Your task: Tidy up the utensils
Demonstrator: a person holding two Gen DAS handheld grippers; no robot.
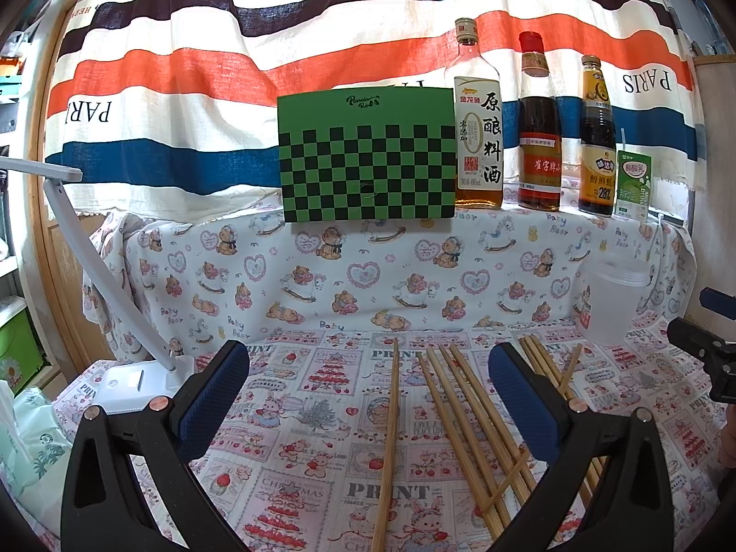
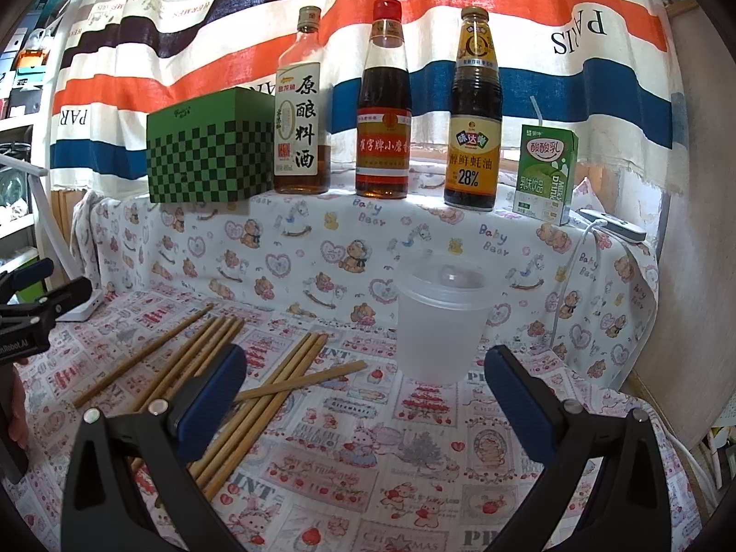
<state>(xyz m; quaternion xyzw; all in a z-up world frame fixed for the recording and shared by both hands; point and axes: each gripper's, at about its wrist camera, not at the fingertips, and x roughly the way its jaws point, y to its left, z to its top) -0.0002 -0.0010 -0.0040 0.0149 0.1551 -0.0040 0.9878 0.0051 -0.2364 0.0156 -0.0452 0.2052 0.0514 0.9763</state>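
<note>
Eight or so bare wooden chopsticks [image 1: 464, 418] lie loose on the printed tablecloth [image 1: 294, 418], lower centre of the left wrist view: one apart at left, the rest fanned and crossing to the right. One frosted plastic cup [image 2: 439, 326] stands upright mid-frame in the right wrist view, just right of the sticks; behind, on the raised ledge, one green checkered box [image 2: 209, 154], three sauce bottles [image 2: 384, 106] and one drink carton [image 2: 545, 175]. Left gripper [image 1: 368, 400] and right gripper [image 2: 365, 402] both spread wide, blue pads holding nothing.
</note>
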